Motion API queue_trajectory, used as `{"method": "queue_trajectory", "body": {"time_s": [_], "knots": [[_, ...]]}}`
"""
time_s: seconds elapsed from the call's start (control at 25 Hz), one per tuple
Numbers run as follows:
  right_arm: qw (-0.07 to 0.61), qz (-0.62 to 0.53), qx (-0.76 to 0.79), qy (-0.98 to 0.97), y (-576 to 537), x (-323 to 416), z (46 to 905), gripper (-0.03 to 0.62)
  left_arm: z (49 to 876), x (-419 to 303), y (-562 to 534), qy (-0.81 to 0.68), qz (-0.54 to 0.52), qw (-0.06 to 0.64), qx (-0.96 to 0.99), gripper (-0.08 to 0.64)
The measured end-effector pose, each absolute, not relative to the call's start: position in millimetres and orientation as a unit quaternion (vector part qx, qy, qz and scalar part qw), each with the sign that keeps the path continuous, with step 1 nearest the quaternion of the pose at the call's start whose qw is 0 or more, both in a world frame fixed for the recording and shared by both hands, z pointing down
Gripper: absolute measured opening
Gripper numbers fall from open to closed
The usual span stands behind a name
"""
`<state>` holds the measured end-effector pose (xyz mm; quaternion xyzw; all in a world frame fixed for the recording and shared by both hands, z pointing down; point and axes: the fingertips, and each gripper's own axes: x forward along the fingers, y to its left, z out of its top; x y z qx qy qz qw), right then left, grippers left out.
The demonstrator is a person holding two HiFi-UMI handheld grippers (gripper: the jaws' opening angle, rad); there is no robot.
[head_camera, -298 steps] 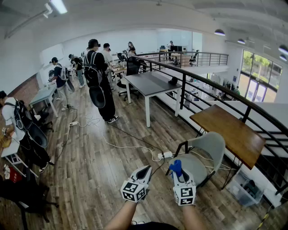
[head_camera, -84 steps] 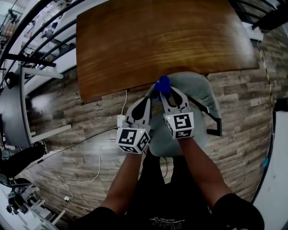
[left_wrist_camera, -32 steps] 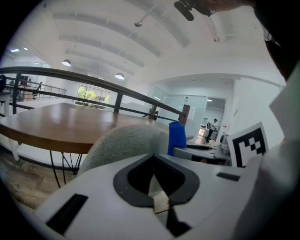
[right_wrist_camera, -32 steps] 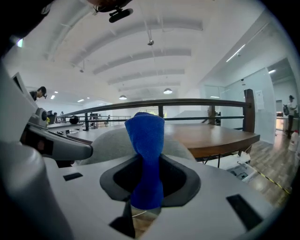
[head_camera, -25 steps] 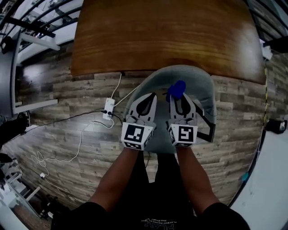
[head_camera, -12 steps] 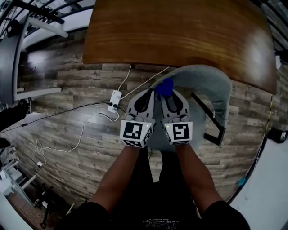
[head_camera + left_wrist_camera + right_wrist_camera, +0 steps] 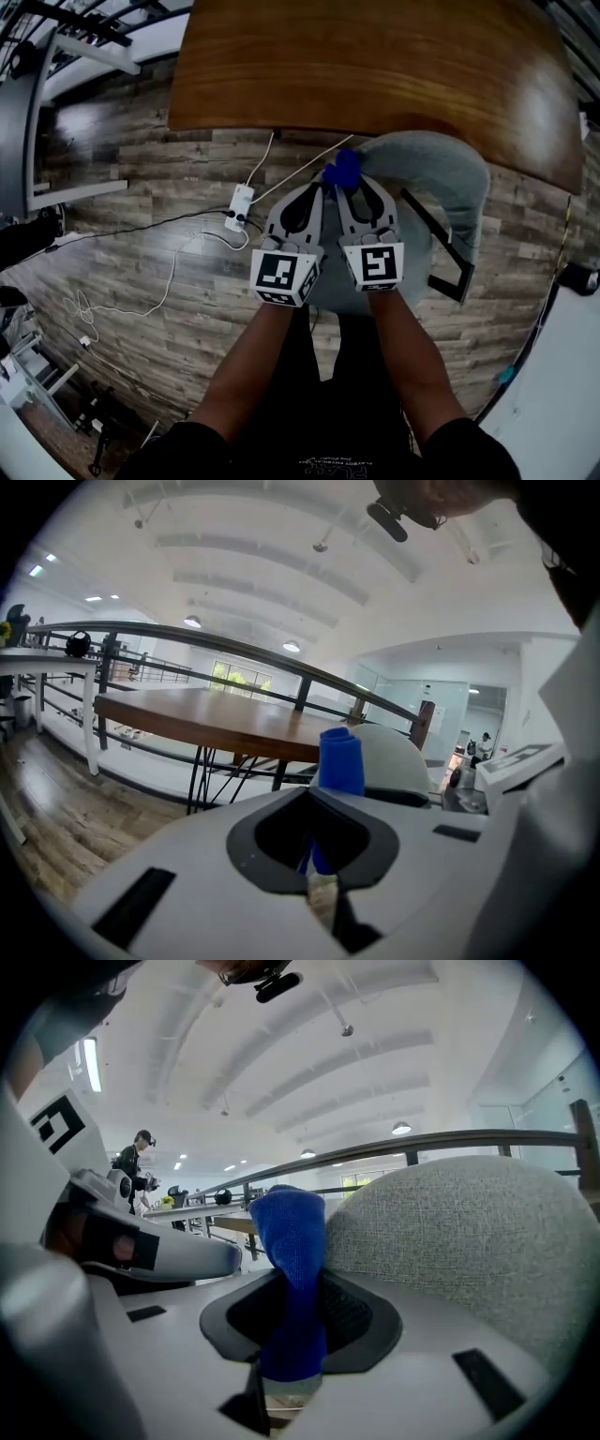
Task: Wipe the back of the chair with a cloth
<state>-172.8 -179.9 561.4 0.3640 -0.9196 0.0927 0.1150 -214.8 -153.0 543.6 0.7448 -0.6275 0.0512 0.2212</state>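
A grey fabric chair point(image 7: 445, 183) stands under the edge of a wooden table point(image 7: 375, 66). My right gripper point(image 7: 353, 190) is shut on a folded blue cloth point(image 7: 341, 170), which sticks up past the jaws at the left end of the chair's back rim. In the right gripper view the cloth point(image 7: 291, 1260) sits close beside the grey chair back point(image 7: 469, 1241); I cannot tell whether they touch. My left gripper point(image 7: 313, 191) hangs shut right beside the right one, holding nothing I can make out. From the left gripper view the cloth point(image 7: 340, 761) rises just beyond its jaws, before the chair back point(image 7: 398, 761).
A white power strip point(image 7: 237, 208) with white and black cables lies on the wood floor left of the chair. The chair's black frame point(image 7: 448, 267) juts out on the right. A dark railing point(image 7: 234, 653) runs behind the table. A person point(image 7: 141, 1157) stands far off.
Both grippers slid left together along the chair's back rim, carrying the blue cloth from the middle of the chair to its left end.
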Motion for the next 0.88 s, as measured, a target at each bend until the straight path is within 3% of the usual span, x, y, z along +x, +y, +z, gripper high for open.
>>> {"method": "queue_trajectory", "body": {"time_s": [0.72,0.88], "knots": [[0.076,0.104,0.442,-0.888,-216.8,-113.7,572.8,0.109,561.1,-163.4,-169.2,-0.586,0.069,0.220,0.777,0.006],[0.097,0.088,0.447,-0.885,-221.4,-96.3,584.5,0.109,565.2,-155.6,-171.3,-0.579,0.071,0.226,0.780,0.006]]}}
